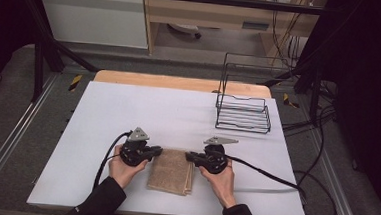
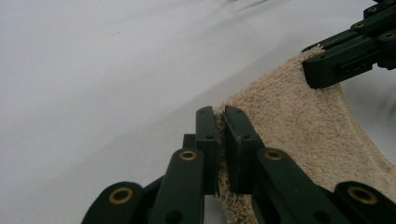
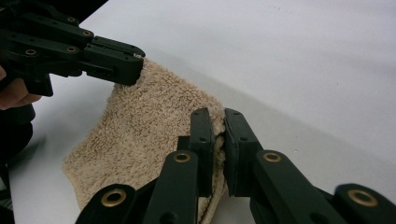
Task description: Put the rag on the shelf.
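Note:
A folded beige towel (image 1: 170, 171) lies near the front edge of the white table (image 1: 143, 114), between my two hands. My left gripper (image 1: 159, 150) is shut on the towel's far left corner; in the left gripper view its jaws (image 2: 222, 116) pinch the terry cloth (image 2: 299, 121). At the far right corner my right gripper (image 1: 188, 156) is shut on the towel too, the jaws (image 3: 218, 119) clamped on the folded edge (image 3: 154, 121). Each gripper's view shows the other gripper (image 2: 327, 65) (image 3: 126, 63) holding the opposite corner.
A black wire rack (image 1: 244, 103) stands at the back right of the table. Cables (image 1: 274, 175) trail from both grippers across the table. A black frame and a wooden desk stand beyond the table.

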The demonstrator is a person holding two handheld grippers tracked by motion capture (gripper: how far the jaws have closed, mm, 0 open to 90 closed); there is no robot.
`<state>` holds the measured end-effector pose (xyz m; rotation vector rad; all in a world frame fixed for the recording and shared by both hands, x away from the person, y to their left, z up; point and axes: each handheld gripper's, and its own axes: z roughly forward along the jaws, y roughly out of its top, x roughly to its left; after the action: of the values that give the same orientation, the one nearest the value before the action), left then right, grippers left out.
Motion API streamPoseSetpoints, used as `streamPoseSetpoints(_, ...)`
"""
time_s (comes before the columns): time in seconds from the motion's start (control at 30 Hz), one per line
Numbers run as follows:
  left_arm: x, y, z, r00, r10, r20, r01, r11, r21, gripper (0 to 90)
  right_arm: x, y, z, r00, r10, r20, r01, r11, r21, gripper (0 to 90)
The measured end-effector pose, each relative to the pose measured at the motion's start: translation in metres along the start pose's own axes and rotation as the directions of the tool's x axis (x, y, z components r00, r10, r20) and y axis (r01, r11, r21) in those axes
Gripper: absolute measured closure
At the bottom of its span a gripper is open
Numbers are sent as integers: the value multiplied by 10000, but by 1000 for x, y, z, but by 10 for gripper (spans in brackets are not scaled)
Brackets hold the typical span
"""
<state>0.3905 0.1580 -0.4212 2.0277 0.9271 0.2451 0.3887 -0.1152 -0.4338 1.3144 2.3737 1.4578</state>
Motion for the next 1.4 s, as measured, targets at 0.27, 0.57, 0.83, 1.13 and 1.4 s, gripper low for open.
streamPoseSetpoints(0.27,-6,6,-11,10000,14,61,-12,9995,-331,845,4,5,-9,9996,-254,-83,251,9991,-328,836)
streamPoseSetpoints(0.57,-13,10,-20,9999,102,79,-97,9979,-643,847,9,12,-21,9970,-771,-30,767,9944,-733,836)
streamPoseSetpoints(0.83,-19,15,-29,9998,156,96,-146,9951,-976,847,13,17,-31,9942,-1076,12,1071,9888,-1040,837)
streamPoseSetpoints(1.13,-27,19,-35,9995,268,154,-246,9912,-1300,847,15,21,-42,9905,-1375,74,1372,9805,-1406,838)
streamPoseSetpoints(1.4,-31,22,-39,9995,279,119,-257,9879,-1528,847,17,23,-48,9855,-1690,145,1692,9735,-1540,838)
